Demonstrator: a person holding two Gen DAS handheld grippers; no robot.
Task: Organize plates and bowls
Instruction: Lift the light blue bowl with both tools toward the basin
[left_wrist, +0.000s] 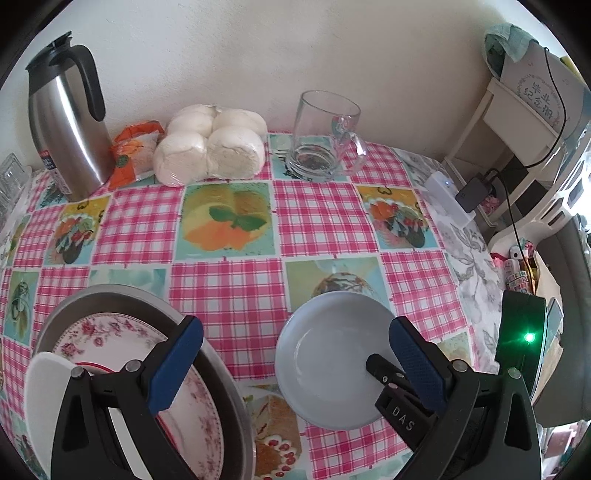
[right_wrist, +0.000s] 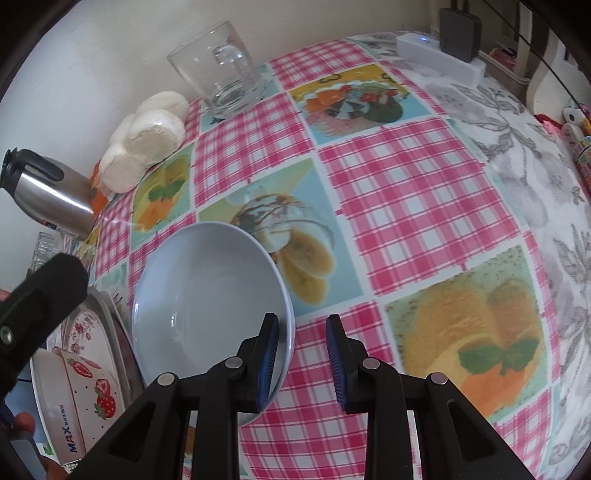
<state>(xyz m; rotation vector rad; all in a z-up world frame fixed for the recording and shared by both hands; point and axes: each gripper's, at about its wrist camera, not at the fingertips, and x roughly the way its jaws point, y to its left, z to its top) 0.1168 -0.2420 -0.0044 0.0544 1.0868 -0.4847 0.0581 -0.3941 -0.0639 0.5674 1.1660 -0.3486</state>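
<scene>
A pale blue-grey bowl (left_wrist: 332, 354) rests on the checked tablecloth (left_wrist: 229, 295); it also shows in the right wrist view (right_wrist: 207, 291). My right gripper (right_wrist: 301, 358) is open, its left finger (right_wrist: 267, 362) inside the bowl's near rim, the right finger outside; its tip shows in the left wrist view (left_wrist: 380, 365). My left gripper (left_wrist: 295, 362) is open wide and empty, above the gap between the bowl and a metal basin (left_wrist: 236, 398). The basin holds a floral plate (left_wrist: 110, 332) and a white strawberry bowl (right_wrist: 74, 391).
At the back stand a steel thermos (left_wrist: 66, 122), bagged white buns (left_wrist: 210, 147), an orange packet (left_wrist: 135, 151) and a glass mug (left_wrist: 325, 136). A white box (left_wrist: 448, 199) and black adapter (left_wrist: 474, 192) sit at the table's right edge, shelves beyond.
</scene>
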